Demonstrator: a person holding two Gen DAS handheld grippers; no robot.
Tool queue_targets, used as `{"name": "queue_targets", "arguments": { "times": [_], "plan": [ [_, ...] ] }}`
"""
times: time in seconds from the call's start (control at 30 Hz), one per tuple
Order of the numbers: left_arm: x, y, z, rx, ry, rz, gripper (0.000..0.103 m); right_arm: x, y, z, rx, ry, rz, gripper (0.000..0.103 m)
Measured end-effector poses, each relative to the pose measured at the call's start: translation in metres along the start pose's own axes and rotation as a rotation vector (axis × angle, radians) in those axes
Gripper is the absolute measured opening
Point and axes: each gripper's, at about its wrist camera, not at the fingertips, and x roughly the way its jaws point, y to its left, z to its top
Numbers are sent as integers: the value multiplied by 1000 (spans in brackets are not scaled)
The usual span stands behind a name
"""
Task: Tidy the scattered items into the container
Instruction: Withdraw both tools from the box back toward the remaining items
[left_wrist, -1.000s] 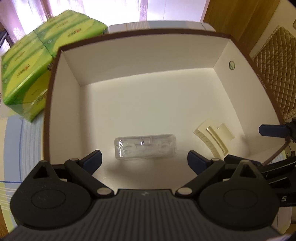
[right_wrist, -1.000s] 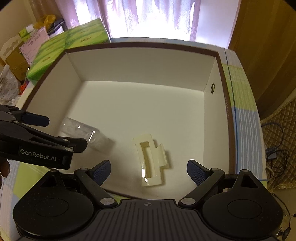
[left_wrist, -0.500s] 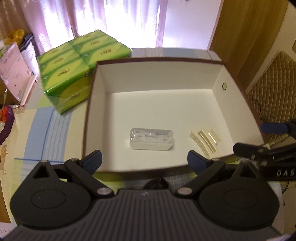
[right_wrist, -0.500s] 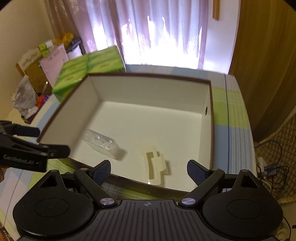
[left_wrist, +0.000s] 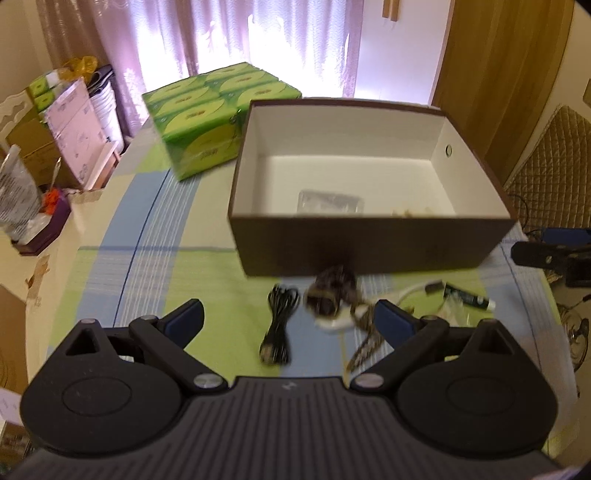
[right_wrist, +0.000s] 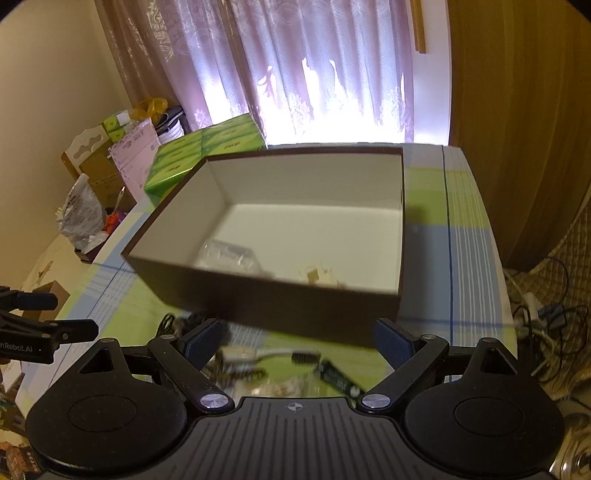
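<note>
Both grippers hang empty, jaws spread wide, left gripper (left_wrist: 288, 321) and right gripper (right_wrist: 297, 338) just short of the box's (left_wrist: 369, 243) near wall. Probably lined up to grab more: a black cable (left_wrist: 279, 325), a patterned strap (left_wrist: 332, 291) and a dark tube (left_wrist: 467, 297) lie on the cloth beside the box. A clear packet (left_wrist: 328, 201) and cream clip (right_wrist: 319, 275) sit inside it.

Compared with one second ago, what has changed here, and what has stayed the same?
Both tools, left and right, pulled back out of the box and now hang open over the table in front of it, above the black cable and other loose items. Neither took hold of anything. The clear packet and the cream clip stayed inside the box.
</note>
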Motion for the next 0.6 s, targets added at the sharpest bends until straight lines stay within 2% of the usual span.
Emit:
{"name": "queue_targets", "arguments": {
  "times": [0.23, 0.4, 0.53, 0.6],
  "plan": [
    [-18, -9, -38, 16, 0, 13, 96, -23, 10, -31, -63, 2, 25, 95],
    [-19, -15, -60, 32, 18, -13, 94, -26, 12, -51, -86, 30, 41, 95],
    [-11, -19, -75, 94, 46, -54, 91, -23, 13, -69, -82, 63, 43, 95],
    [-5, -20, -83, 135, 59, -53, 86, -19, 12, -76, -75, 85, 43, 95]
  ]
}}
